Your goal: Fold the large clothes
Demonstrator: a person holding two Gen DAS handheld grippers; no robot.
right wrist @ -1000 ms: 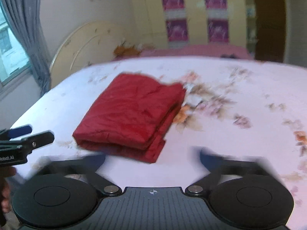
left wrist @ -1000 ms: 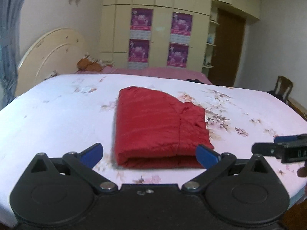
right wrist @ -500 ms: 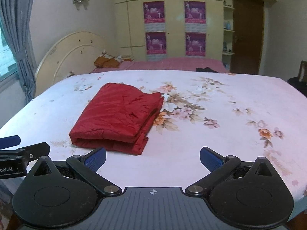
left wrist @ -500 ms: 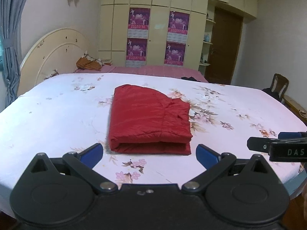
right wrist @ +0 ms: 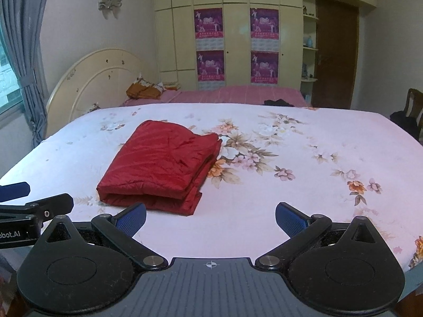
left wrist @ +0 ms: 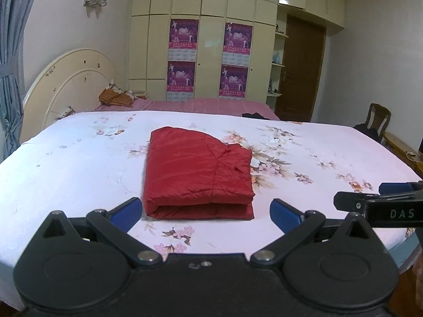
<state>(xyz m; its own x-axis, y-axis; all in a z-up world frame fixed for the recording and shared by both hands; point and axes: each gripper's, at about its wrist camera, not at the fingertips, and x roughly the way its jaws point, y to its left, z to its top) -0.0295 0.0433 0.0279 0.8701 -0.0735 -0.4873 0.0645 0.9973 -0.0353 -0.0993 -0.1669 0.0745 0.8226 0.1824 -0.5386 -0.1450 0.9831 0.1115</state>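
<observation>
Folded red jacket (left wrist: 198, 174) on floral bed (left wrist: 79, 169); left tongs (left wrist: 203, 212) and right tongs (right wrist: 210, 218) spread, empty

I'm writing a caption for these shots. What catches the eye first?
The red folded garment stands out, lying alone in the middle of the floral bed sheet. Behind it, four purple posters mark the cream wardrobe. Both tools, left and right, hang open at the bed's near edge, holding nothing.

The folded garment (left wrist: 198, 174) is laid on the bed (left wrist: 79, 163), near its front edge. The headboard (left wrist: 68, 87) is seen behind left, the wardrobe (left wrist: 211, 52) beyond, a chair (left wrist: 378, 119) far right.
</observation>
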